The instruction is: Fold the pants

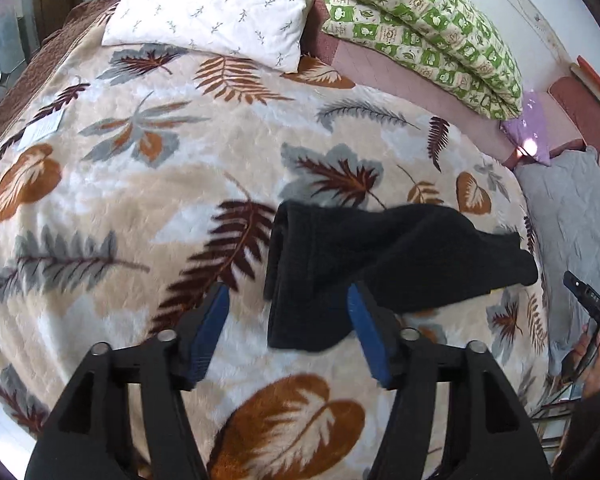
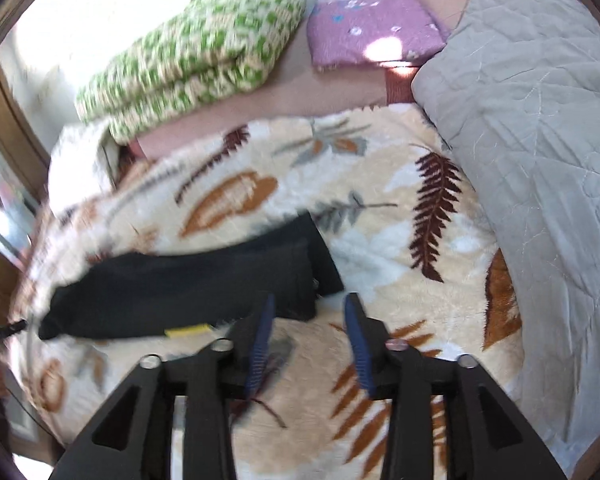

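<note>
- Black pants (image 1: 384,256), folded into a compact layered bundle, lying on the leaf-print fleece blanket (image 1: 148,208) near its front middle; a yellow tag (image 2: 186,331) showing at the near edge in the right wrist view.
- Fold edges stacked at the bundle's left side in the left wrist view; one layer draped diagonally across the top toward the right.
- Left gripper (image 1: 288,320) poised above the blanket, pointing forward and down, blue-padded fingers (image 1: 210,328) spread wide and grasping nothing; near corner of the pants seen between the fingertips, contact not discernible.
- Right gripper (image 2: 310,332) likewise released, blue pads (image 2: 358,344) apart, hovering just beside the right end of the pants; nothing held.
- Right wrist view motion-blurred, especially along its left side.
- Far right edge of the left wrist view: the right-side hand (image 1: 592,360) gripping a black handle, dark sleeve below.
- Beyond the pants: white sprig-print pillow (image 1: 216,8) at the blanket's far edge.
- Green-and-cream checked quilt (image 1: 424,28), folded, resting on the pink sheet (image 1: 400,76) beside the pillow.
- Purple floral folded cloth (image 2: 372,24) just beside the green quilt.
- Grey quilted cover (image 2: 540,128) lying along the blanket's right side.
</note>
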Tool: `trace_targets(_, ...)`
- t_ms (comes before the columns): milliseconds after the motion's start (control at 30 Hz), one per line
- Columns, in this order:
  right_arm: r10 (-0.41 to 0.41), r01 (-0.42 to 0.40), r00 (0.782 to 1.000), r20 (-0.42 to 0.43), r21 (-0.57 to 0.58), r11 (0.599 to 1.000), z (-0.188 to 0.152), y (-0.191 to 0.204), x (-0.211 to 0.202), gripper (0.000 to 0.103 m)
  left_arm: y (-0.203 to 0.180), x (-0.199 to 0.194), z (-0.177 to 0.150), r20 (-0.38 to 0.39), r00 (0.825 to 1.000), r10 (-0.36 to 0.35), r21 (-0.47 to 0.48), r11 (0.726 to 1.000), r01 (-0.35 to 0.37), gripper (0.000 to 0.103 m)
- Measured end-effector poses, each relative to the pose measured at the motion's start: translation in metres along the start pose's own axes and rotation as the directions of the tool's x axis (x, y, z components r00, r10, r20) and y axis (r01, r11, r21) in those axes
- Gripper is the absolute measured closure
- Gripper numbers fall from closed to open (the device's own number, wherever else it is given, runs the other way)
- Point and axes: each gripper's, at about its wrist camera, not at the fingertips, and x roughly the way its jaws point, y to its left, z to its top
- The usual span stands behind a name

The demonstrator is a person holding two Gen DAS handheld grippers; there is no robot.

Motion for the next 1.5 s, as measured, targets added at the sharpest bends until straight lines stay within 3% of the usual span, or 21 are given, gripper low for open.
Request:
trace_targets(100, 0.023, -0.022, 0.999, -0.028, 0.04, 0.999, 0.009, 0.006, 0.01, 0.058, -0.006, 0.021, 0.013, -0.037, 0.999, 0.033, 0.028, 0.999, -0.032, 0.04)
trace_targets(300, -0.038, 0.044, 0.993, -0.112, 0.053, 0.998, 0.016, 0.005, 0.059, 0.053, -0.003, 0.056, 0.024, -0.13, 0.991, 0.042, 0.037, 0.999, -0.037, 0.04)
trace_targets(533, -0.035, 0.052, 0.988, -0.151, 0.107, 0.993, 0.02, -0.008, 0.1, 0.053, 0.019, 0.071, 0.033, -0.163, 0.985, -0.059, -0.049, 0.997, 0.052, 0.041)
trace_targets(667, -0.013, 0.035, 0.987, -0.159, 0.14, 0.99, 0.017, -0.008, 0.108, 0.053, 0.012, 0.082, 0.035, -0.2, 0.974, -0.106, -0.046, 0.994, 0.099, 0.041)
trace_targets(800, -0.005, 0.025, 0.988, -0.154, 0.132, 0.991, 0.018, -0.002, 0.108, 0.053, -0.004, 0.083, 0.04, -0.204, 0.957, -0.204, -0.043, 0.979, 0.2, 0.041)
trace_targets(900, -0.005, 0.022, 0.988, -0.157, 0.107, 0.994, 0.021, 0.004, 0.107, 0.053, -0.01, 0.084, 0.041, -0.202, 0.962, -0.186, -0.029, 0.983, 0.184, 0.041)
trace_targets(933, -0.004, 0.02, 0.987, -0.158, 0.098, 0.995, 0.022, 0.005, 0.106, 0.053, -0.011, 0.085, 0.041, -0.207, 0.962, -0.179, -0.026, 0.984, 0.178, 0.043)
trace_targets(1000, -0.01, 0.023, 0.987, -0.163, 0.079, 0.997, 0.024, 0.007, 0.106, 0.053, -0.009, 0.082, 0.04, -0.195, 0.966, -0.167, -0.032, 0.986, 0.164, 0.06)
trace_targets(1100, -0.025, 0.036, 0.987, -0.161, 0.068, 0.997, 0.028, 0.004, 0.104, 0.053, -0.003, 0.078, 0.04, -0.185, 0.969, -0.166, -0.061, 0.986, 0.158, 0.075)
trace_targets(1200, 0.002, 0.013, 0.986, -0.165, 0.094, 0.996, 0.033, -0.003, 0.106, 0.053, 0.004, 0.079, 0.041, -0.183, 0.969, -0.167, -0.096, 0.984, 0.151, 0.081)
trace_targets(1367, 0.014, 0.001, 0.983, -0.186, 0.079, 0.997, 0.037, -0.001, 0.115, 0.053, 0.006, 0.077, 0.037, -0.164, 0.966, -0.198, -0.134, 0.975, 0.177, 0.081)
trace_targets(1400, 0.025, -0.011, 0.98, -0.2, 0.073, 0.997, 0.037, 0.001, 0.118, 0.054, 0.005, 0.076, 0.036, -0.159, 0.964, -0.213, -0.137, 0.972, 0.192, 0.081)
trace_targets(1467, 0.044, -0.03, 0.971, -0.235, 0.063, 0.998, 0.036, 0.005, 0.123, 0.072, 0.0, 0.071, 0.034, -0.14, 0.967, -0.215, -0.124, 0.972, 0.198, 0.083)
trace_targets(1500, 0.04, -0.028, 0.967, -0.253, 0.049, 0.998, 0.036, 0.008, 0.125, 0.092, -0.001, 0.07, 0.034, -0.132, 0.97, -0.204, -0.121, 0.975, 0.189, 0.092)
